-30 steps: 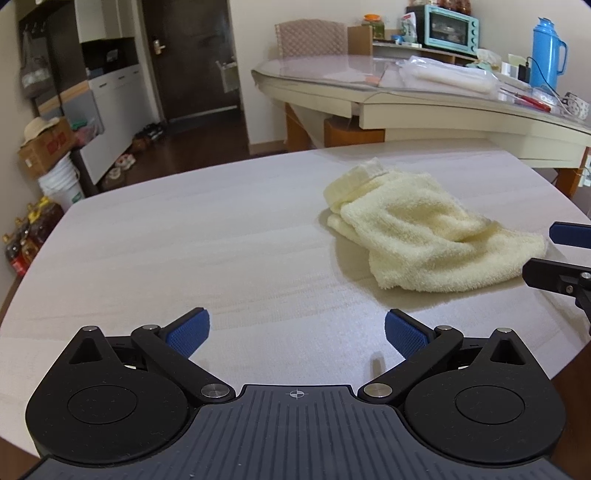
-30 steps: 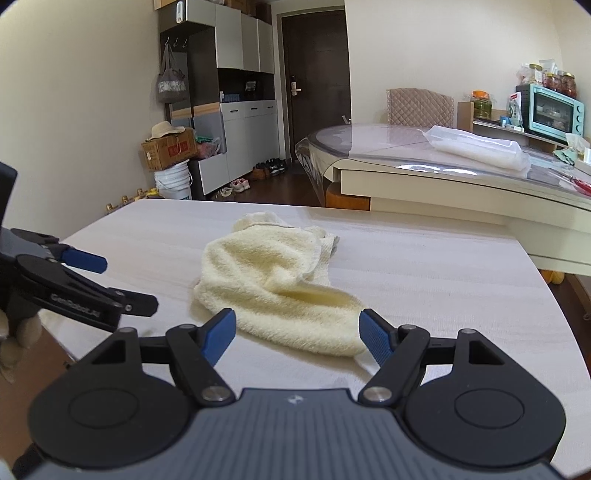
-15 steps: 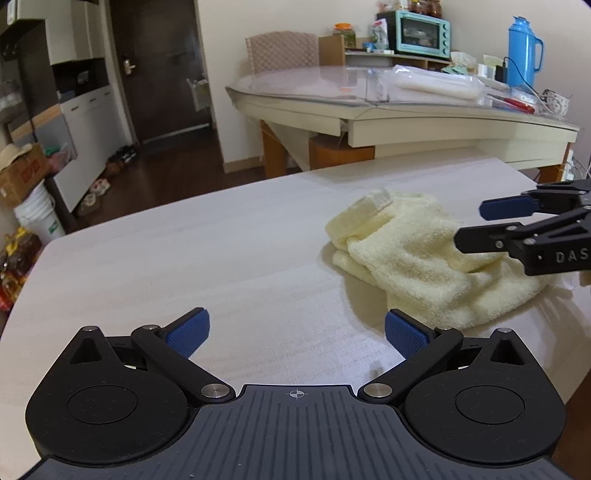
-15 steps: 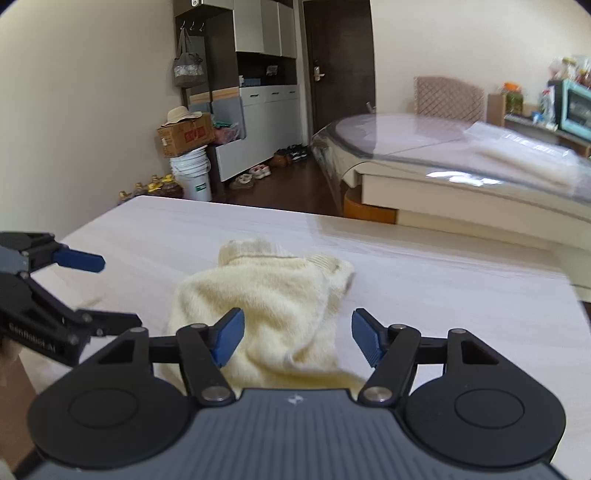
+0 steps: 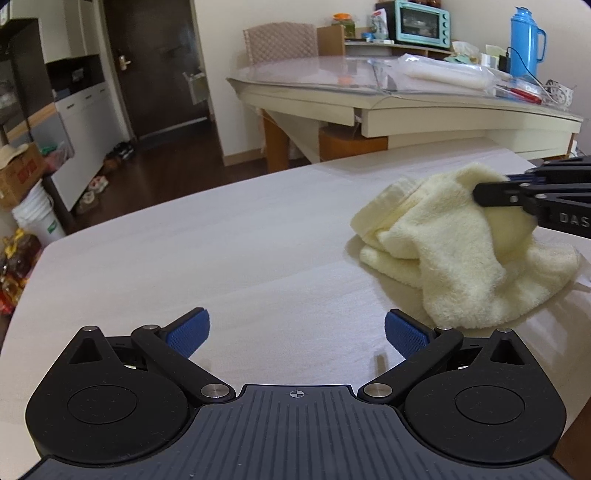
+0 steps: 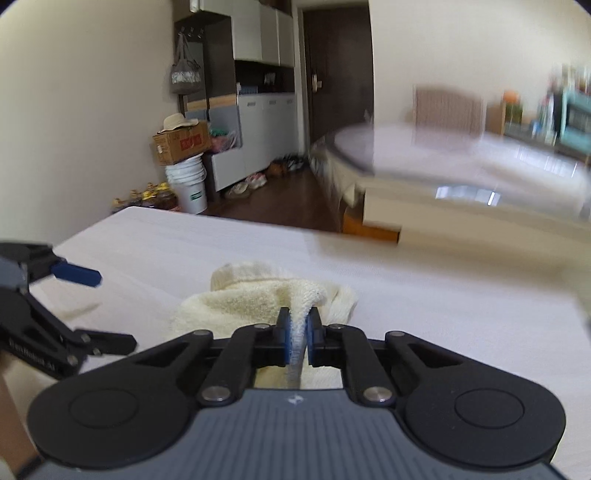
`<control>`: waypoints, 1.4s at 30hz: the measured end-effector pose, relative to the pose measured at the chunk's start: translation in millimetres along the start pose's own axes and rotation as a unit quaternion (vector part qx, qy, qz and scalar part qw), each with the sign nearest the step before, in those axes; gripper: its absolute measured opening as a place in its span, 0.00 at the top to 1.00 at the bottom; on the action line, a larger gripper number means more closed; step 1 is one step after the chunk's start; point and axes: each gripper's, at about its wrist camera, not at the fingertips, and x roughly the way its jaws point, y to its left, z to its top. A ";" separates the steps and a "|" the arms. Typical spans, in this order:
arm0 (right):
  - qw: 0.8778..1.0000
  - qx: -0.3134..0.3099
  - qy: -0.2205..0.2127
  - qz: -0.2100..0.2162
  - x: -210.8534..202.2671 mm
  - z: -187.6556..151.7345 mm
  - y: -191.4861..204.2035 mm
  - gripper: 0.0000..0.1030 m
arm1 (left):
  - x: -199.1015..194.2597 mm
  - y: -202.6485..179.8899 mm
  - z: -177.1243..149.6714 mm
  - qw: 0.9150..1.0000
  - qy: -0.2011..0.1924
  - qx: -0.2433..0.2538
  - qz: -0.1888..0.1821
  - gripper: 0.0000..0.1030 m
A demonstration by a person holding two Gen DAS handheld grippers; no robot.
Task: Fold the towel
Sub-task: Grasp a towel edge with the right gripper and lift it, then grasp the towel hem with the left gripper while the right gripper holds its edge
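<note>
A crumpled pale yellow towel (image 5: 458,251) lies on the light wooden table (image 5: 229,251), at the right of the left wrist view. My right gripper (image 6: 298,334) is closing, and its blue pads pinch a raised fold of the towel (image 6: 258,299). In the left wrist view that same right gripper (image 5: 491,192) reaches in from the right edge and lifts the towel's top. My left gripper (image 5: 297,332) stands open over bare table, left of and nearer than the towel, with nothing between its fingers. It shows at the left edge of the right wrist view as the left gripper (image 6: 96,306).
Behind the table stands a glass-topped dining table (image 5: 406,96) with a teal toaster oven (image 5: 421,22), a blue thermos (image 5: 524,40) and plastic bags. A chair (image 5: 280,44), a dark door, cabinets, a cardboard box and white buckets (image 6: 188,184) line the room's left side.
My right gripper moved forward over the towel and shut on a fold of it, lifting that part. The left gripper drifted across the table and stayed open.
</note>
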 end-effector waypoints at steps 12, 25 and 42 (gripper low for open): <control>0.979 -0.162 0.007 0.122 -19.2 -20.5 104.2 0.91 | -41.5 46.2 -0.3 0.999 -0.014 -0.008 0.028 0.00; 0.960 -0.218 0.020 0.174 -31.7 -36.0 144.9 0.70 | -47.6 36.5 10.0 0.999 -0.021 0.015 -0.021 0.00; 0.995 -0.087 0.019 0.039 -75.7 -52.3 57.7 0.57 | -33.3 -66.5 -14.5 0.963 -0.005 0.241 -0.118 0.02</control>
